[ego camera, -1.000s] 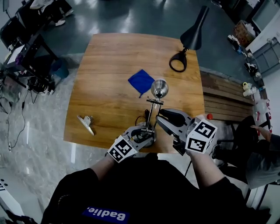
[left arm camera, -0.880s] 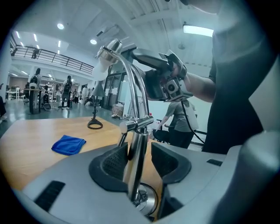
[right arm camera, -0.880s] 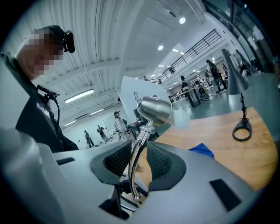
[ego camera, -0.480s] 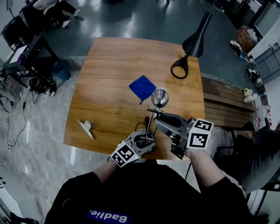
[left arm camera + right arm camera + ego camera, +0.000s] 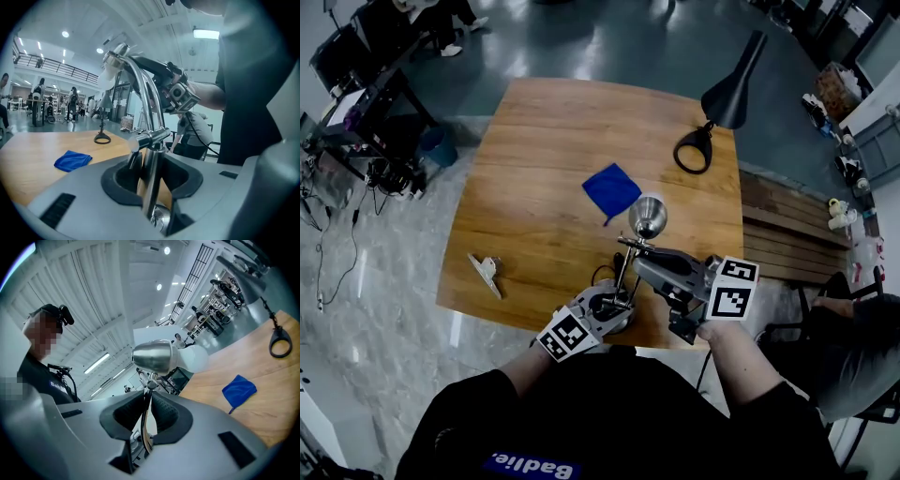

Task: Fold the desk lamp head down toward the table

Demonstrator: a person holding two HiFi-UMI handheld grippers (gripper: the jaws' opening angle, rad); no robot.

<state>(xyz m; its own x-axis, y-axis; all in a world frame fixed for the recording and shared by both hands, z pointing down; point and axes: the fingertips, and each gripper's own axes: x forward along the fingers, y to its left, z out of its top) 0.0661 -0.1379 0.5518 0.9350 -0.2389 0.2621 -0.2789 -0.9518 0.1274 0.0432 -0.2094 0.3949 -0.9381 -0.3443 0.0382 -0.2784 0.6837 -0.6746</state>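
Chrome desk lamp (image 5: 646, 217), post (image 5: 151, 185) loose in left gripper (image 5: 614, 303) jaws — neck (image 5: 147, 411) pinched by right gripper (image 5: 639, 262), both closing.

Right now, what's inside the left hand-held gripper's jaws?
The chrome lamp's upright post stands between the left hand-held gripper's jaws, which have just been closing; a gap remains. The gripper body hides most of the lamp's base.

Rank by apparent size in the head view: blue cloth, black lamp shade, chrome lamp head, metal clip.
1. black lamp shade
2. blue cloth
3. chrome lamp head; it stands raised, nearer the camera, so its rank is unsure
4. metal clip
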